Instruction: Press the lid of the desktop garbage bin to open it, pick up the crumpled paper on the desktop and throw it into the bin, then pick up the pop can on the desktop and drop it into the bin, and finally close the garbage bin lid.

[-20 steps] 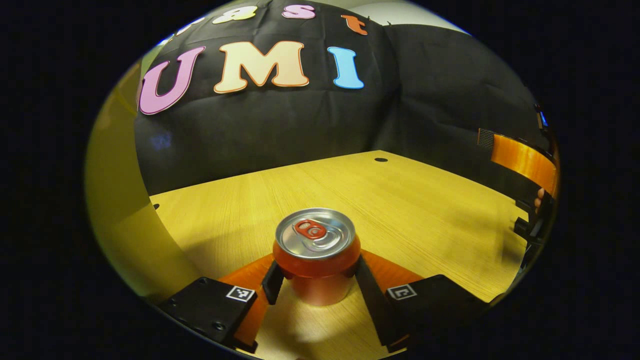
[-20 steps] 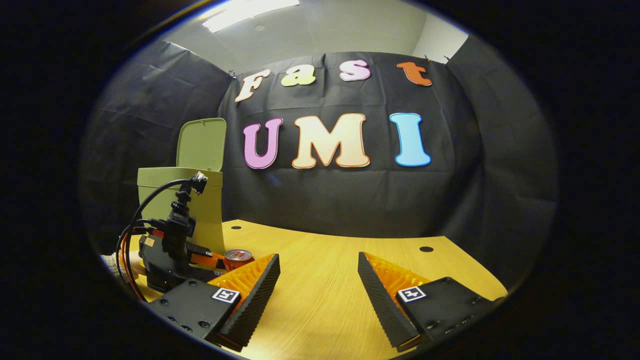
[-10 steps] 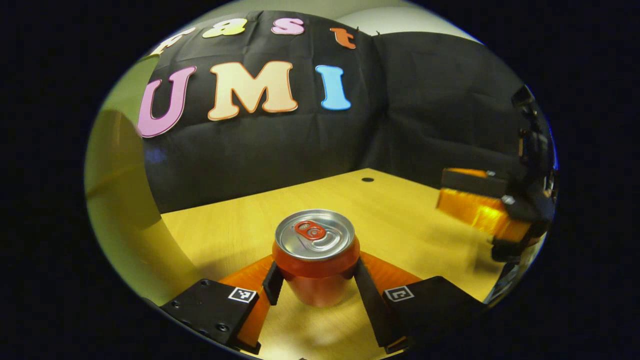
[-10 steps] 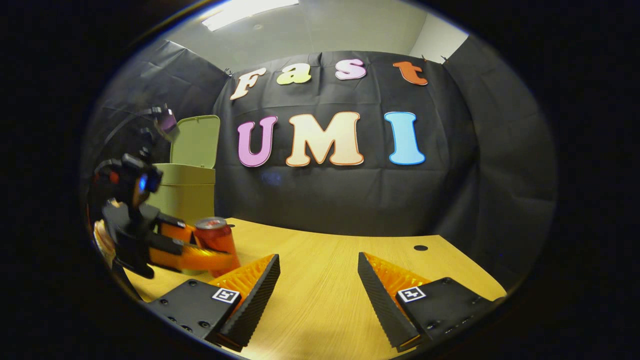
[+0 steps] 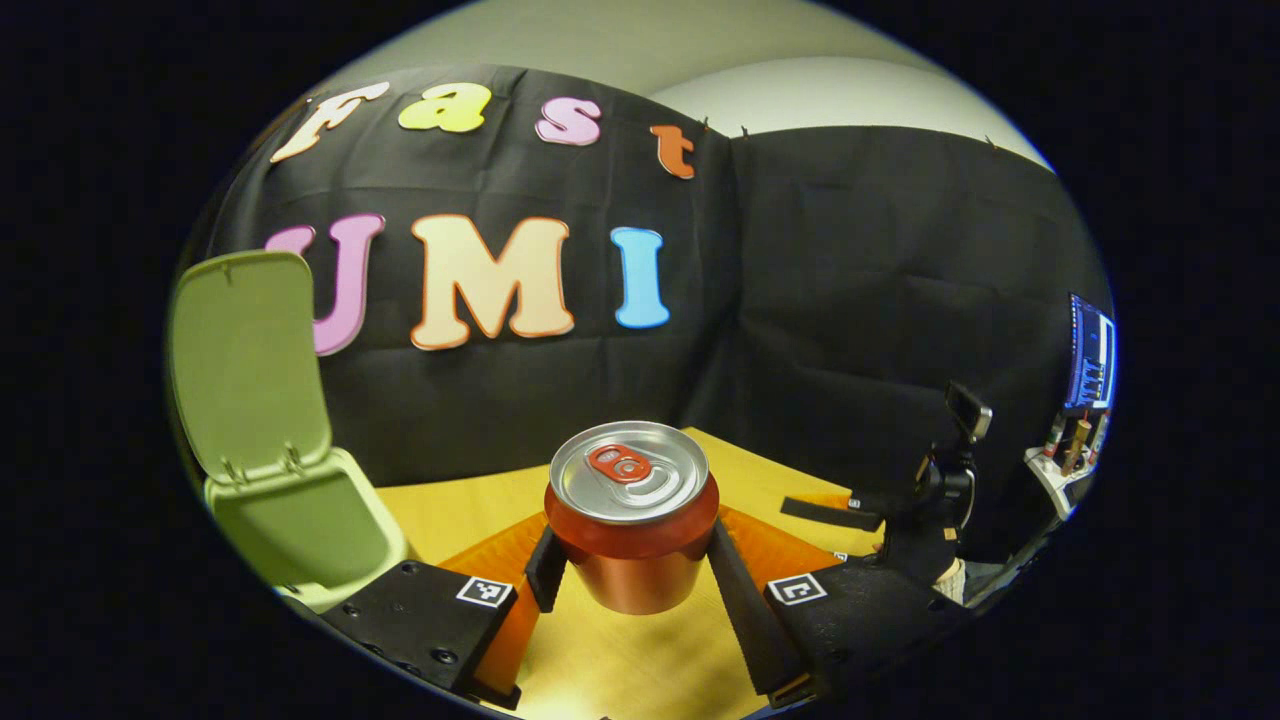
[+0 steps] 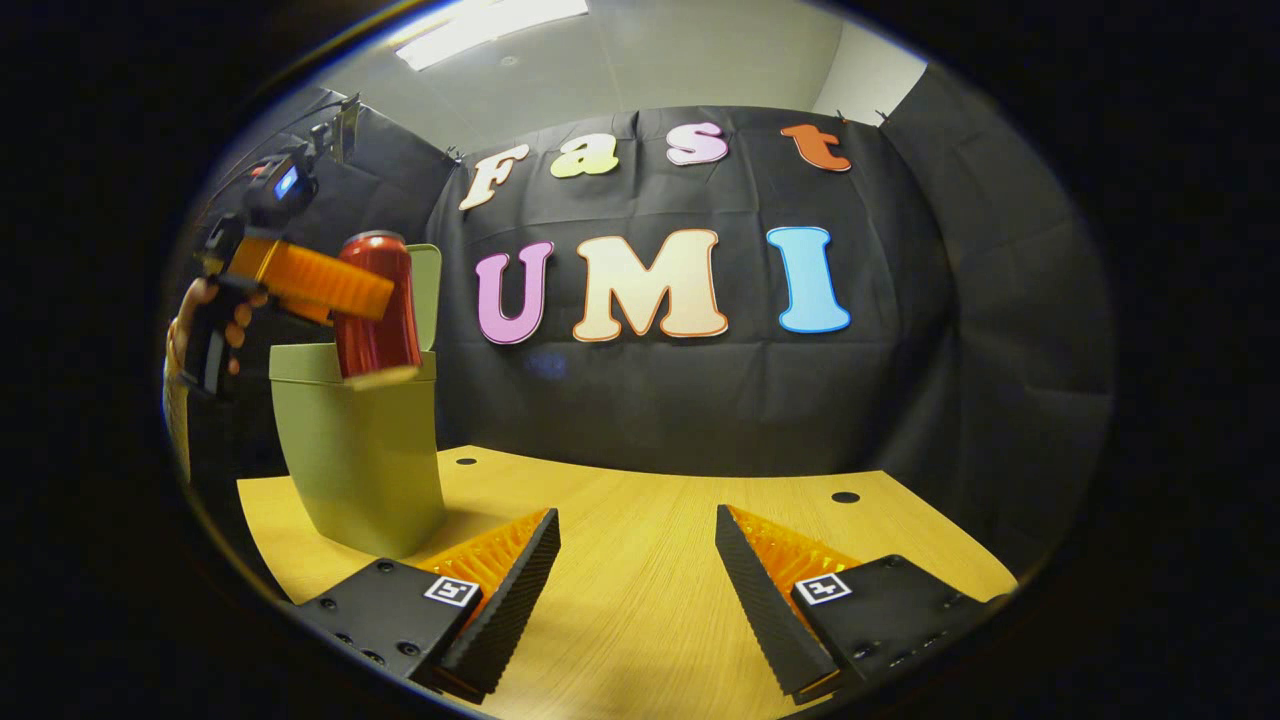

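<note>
Now the left gripper (image 5: 632,565) has its fingers clamped on the can (image 5: 632,520), one on each side. From the right gripper view, the can (image 6: 376,305) hangs upright just above the bin's (image 6: 360,450) front rim, clear of the counter (image 6: 640,560). The bin's lid (image 5: 245,365) stands open. The right gripper (image 6: 637,565), fingers apart and empty, sits low over the counter, well to the bin's right.
</note>
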A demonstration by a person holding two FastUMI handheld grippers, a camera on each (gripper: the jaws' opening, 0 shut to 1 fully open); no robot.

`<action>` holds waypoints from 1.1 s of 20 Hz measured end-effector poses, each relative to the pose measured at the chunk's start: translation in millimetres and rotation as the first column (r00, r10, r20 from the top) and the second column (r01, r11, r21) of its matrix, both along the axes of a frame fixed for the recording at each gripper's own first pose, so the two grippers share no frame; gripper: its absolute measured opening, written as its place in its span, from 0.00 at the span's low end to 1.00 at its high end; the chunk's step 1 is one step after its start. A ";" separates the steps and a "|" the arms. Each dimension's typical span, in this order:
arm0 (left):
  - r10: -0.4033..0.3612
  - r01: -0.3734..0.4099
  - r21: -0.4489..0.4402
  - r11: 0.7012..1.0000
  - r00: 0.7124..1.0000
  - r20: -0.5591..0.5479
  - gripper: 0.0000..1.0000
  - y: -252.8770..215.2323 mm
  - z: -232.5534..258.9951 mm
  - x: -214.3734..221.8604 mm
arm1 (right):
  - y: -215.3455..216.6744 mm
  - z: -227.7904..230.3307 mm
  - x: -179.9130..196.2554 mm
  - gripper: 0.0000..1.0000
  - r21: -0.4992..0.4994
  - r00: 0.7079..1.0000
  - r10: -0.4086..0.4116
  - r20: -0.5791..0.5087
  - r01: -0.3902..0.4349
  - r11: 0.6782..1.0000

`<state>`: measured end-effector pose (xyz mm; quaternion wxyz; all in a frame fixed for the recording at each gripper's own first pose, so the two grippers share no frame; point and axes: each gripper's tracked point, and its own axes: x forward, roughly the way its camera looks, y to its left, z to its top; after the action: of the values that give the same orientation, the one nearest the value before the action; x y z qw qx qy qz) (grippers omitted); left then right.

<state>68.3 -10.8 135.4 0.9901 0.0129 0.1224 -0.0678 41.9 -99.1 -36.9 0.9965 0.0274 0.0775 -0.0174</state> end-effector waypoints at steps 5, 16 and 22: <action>0.181 -0.189 0.079 0.979 0.978 0.100 0.77 85.1 61.9 -9.2 | 2.8 -0.2 -1.2 1.00 0.005 1.000 0.005 -0.001 -0.004 1.000; 0.440 -0.435 0.093 0.896 0.897 -0.042 0.78 207.7 14.1 -41.6 | 7.4 -0.3 -1.9 0.98 0.025 1.000 0.013 0.002 -0.013 1.000; 0.437 -0.435 0.109 0.894 0.900 0.011 0.84 203.4 38.3 -35.8 | 8.7 -2.8 -3.0 0.98 0.023 1.000 0.014 -0.009 -0.014 1.000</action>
<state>32.5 192.6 173.6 0.9770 0.0387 0.1326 0.1623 38.9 -90.3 -39.7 0.9958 0.0381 0.0823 -0.0098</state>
